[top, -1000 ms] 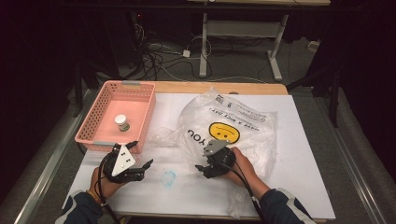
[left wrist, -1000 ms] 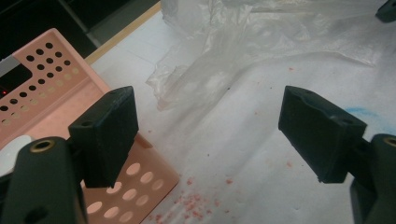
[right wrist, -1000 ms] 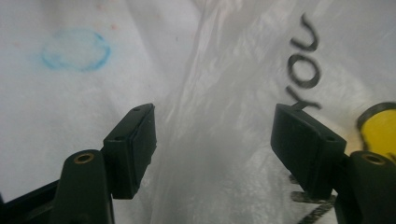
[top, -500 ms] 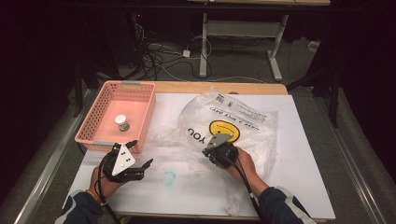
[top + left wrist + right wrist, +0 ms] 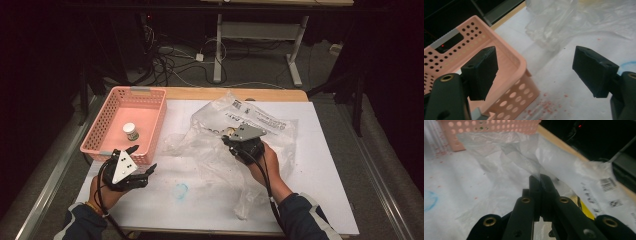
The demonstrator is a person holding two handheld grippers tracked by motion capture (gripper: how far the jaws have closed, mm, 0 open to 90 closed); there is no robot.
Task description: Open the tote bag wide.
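Observation:
A clear plastic bag (image 5: 225,135) with printed labels lies crumpled over the white sheet in the middle of the table. My right gripper (image 5: 231,142) is shut on a fold of that plastic bag (image 5: 529,165); its jaws have just been closing with the film pinched between them, and the bag hangs lifted from them. My left gripper (image 5: 142,162) rests open at the front left, beside the near corner of a pink basket (image 5: 150,107). In the left gripper view the wide-apart jaws of that left gripper (image 5: 535,68) frame the pink basket's (image 5: 506,70) corner, with nothing between them.
A small white bottle (image 5: 131,131) stands inside the basket. A blue scribble (image 5: 181,190) marks the white sheet (image 5: 320,175) near the front. Red specks (image 5: 549,105) dot the sheet by the basket. The floor behind the table holds cables (image 5: 170,65) and desk legs (image 5: 218,45).
My right gripper shut on the bag's film and rose, pulling the bag up and bunching it. The left hand stayed put.

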